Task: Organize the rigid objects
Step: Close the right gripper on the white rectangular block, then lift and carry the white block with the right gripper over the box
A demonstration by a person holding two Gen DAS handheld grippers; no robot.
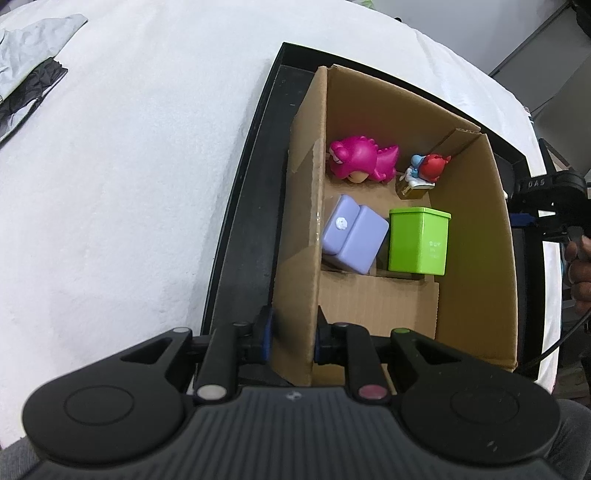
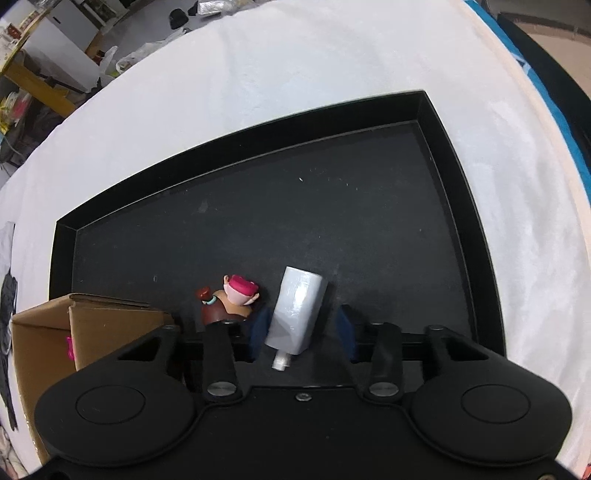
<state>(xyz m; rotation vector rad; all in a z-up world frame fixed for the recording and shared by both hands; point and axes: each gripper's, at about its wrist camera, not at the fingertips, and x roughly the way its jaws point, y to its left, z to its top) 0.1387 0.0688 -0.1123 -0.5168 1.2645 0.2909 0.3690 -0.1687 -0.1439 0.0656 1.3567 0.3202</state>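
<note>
A: Where's our grey, tape-wrapped bottle [image 2: 295, 314]?

B: Lying on the black tray [image 2: 258, 221], between our right gripper [image 2: 301, 328] fingers, long axis along them, pads not visibly pressing. Our left gripper [image 1: 293, 338] is clamped on the cardboard box [image 1: 303, 221] wall.

A white, slightly nubbly cloth [image 2: 332, 55] covers the table and fills most of both views. Past its far edge in the right wrist view stand a white cabinet [image 2: 62, 40] and a yellow wooden table [image 2: 40, 86], with plastic bags [image 2: 122, 61] and dark oddments (too small to identify) on the grey floor [image 2: 147, 33]. Grey panels [image 1: 546, 55] rise beyond the table in the left wrist view.
</note>
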